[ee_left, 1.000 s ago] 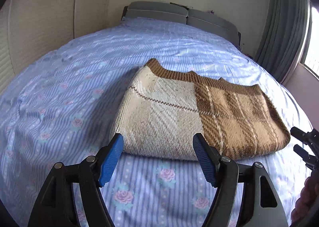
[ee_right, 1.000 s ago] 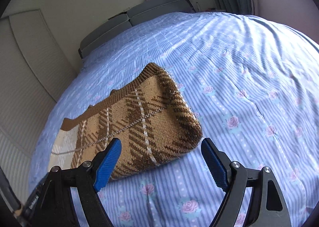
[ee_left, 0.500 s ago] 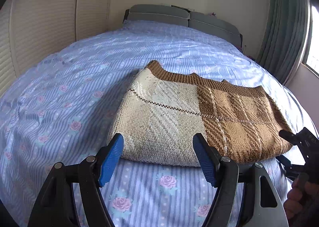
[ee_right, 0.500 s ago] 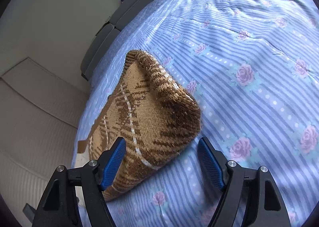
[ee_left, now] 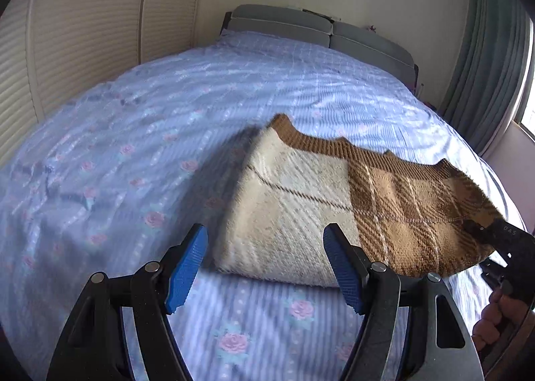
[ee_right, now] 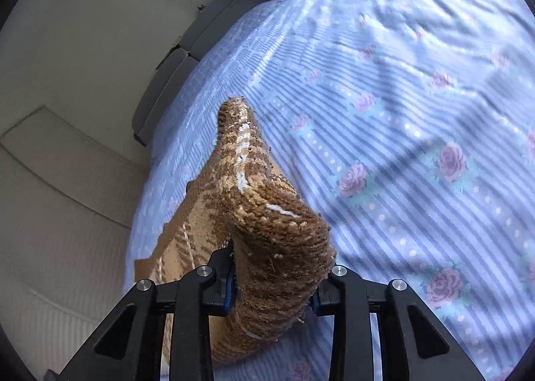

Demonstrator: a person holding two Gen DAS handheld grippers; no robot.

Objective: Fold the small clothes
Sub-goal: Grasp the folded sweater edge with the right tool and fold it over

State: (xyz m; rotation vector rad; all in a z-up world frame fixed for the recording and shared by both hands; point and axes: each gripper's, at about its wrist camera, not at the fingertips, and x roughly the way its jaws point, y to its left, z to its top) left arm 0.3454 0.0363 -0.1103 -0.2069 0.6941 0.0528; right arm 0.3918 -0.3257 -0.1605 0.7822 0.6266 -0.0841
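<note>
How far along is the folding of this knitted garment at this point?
Done: the sweater already lies as a folded bundle on the bed. In hand: the right gripper is closing on its brown end, which looks raised. The left gripper is open, short of the cream end. Left: probably folding brown over cream.

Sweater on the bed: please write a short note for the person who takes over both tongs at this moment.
Right tongs: jaws closing on the brown end of the sweater, the knit bunched between the pads and raised off the sheet.
Left tongs: open, empty, just short of the cream end, not touching it.
Sweater: lies across the flowered bed sheet, cream half flat, already folded into a band.
Done: brown end gripped.
Left: probably grip the cream end with the left tongs, then bring the brown end over it and flatten.
</note>
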